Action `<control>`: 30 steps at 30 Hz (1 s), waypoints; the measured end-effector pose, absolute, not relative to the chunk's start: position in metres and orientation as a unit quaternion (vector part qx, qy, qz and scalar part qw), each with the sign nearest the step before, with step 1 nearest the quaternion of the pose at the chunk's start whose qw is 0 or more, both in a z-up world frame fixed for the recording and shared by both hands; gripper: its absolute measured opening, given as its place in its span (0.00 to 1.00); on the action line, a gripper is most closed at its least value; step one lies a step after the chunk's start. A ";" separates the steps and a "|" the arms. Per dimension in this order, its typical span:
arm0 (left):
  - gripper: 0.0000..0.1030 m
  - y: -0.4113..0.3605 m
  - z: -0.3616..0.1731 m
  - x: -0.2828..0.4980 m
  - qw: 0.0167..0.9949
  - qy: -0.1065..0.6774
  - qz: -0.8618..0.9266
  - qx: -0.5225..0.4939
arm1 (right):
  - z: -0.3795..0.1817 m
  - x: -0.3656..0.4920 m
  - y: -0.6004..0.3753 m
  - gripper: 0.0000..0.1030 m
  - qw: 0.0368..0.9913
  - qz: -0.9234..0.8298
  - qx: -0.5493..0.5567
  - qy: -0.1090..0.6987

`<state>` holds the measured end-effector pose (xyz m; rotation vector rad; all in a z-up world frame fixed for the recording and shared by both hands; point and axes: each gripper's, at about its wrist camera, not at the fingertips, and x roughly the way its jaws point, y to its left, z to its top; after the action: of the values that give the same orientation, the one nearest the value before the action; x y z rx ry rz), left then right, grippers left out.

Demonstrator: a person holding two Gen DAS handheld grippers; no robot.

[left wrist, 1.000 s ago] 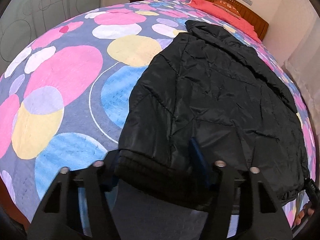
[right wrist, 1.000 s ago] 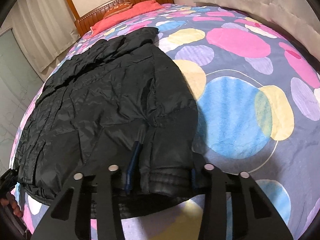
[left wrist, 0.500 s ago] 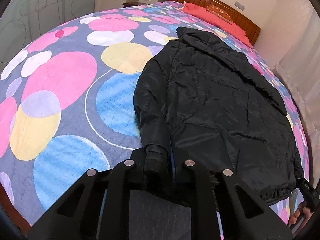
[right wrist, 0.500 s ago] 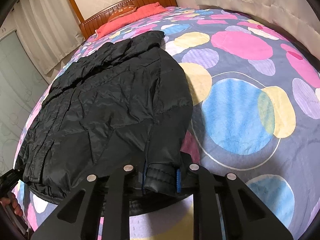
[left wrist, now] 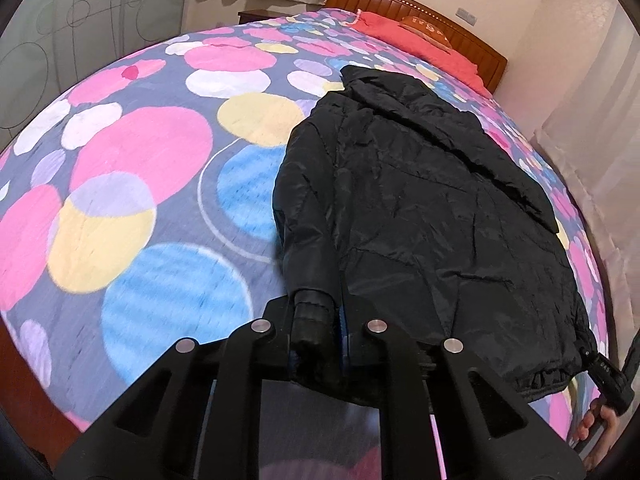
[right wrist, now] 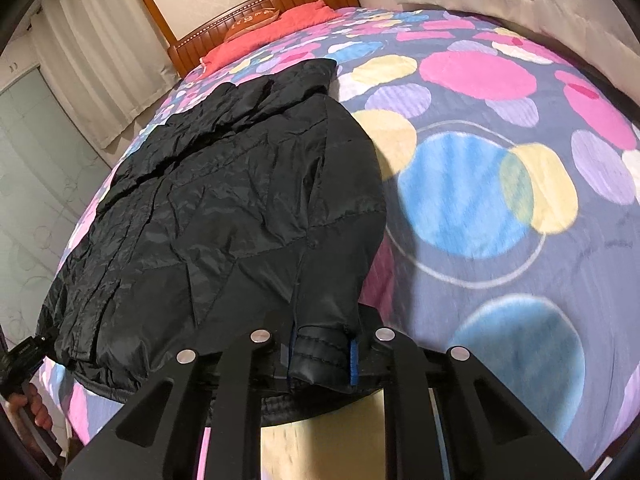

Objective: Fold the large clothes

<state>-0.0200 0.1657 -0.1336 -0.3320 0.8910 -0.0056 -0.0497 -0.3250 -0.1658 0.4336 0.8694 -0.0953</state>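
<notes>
The left gripper (left wrist: 316, 332) has its jaws pinching a sleeve cuff of the shiny black quilted puffer jacket (left wrist: 420, 216), spread on the bed's circle-patterned bedspread (left wrist: 132, 184). The right gripper (right wrist: 322, 354) pinches a cuff likewise.

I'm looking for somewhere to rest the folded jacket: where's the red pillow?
The red pillow lies at the far end of the bed against the wooden headboard, beyond the collar of the black jacket.
</notes>
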 end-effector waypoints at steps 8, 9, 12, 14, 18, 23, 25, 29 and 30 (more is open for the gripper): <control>0.13 0.175 -0.109 -0.043 0.894 0.410 -0.014 -0.182 | -0.155 -0.075 -0.338 0.17 0.872 0.002 0.276 0.405; 0.12 0.176 -0.105 -0.043 0.894 0.407 -0.016 -0.185 | -0.152 -0.075 -0.341 0.16 0.870 0.008 0.285 0.402; 0.12 0.177 -0.092 -0.041 0.899 0.395 -0.023 -0.189 | -0.143 -0.072 -0.343 0.16 0.868 0.026 0.310 0.388; 0.12 0.177 -0.083 -0.038 0.903 0.386 -0.028 -0.187 | -0.135 -0.068 -0.343 0.15 0.867 0.042 0.324 0.377; 0.12 0.172 -0.060 -0.027 0.913 0.362 -0.046 -0.182 | -0.116 -0.056 -0.336 0.15 0.870 0.076 0.332 0.357; 0.12 0.166 -0.036 -0.001 0.918 0.342 -0.072 -0.187 | -0.094 -0.027 -0.332 0.15 0.870 0.113 0.345 0.333; 0.12 0.162 -0.029 0.011 0.919 0.338 -0.080 -0.185 | -0.086 -0.015 -0.334 0.15 0.872 0.121 0.346 0.325; 0.12 0.156 -0.014 0.044 0.927 0.325 -0.081 -0.168 | -0.063 0.016 -0.336 0.15 0.881 0.126 0.341 0.302; 0.12 0.156 -0.011 0.056 0.928 0.324 -0.081 -0.168 | -0.059 0.022 -0.338 0.15 0.883 0.125 0.341 0.297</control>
<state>0.0563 0.1556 -0.0114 -0.3454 0.6632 -0.1659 0.0223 -0.3380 -0.0589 0.7094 0.6188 0.2600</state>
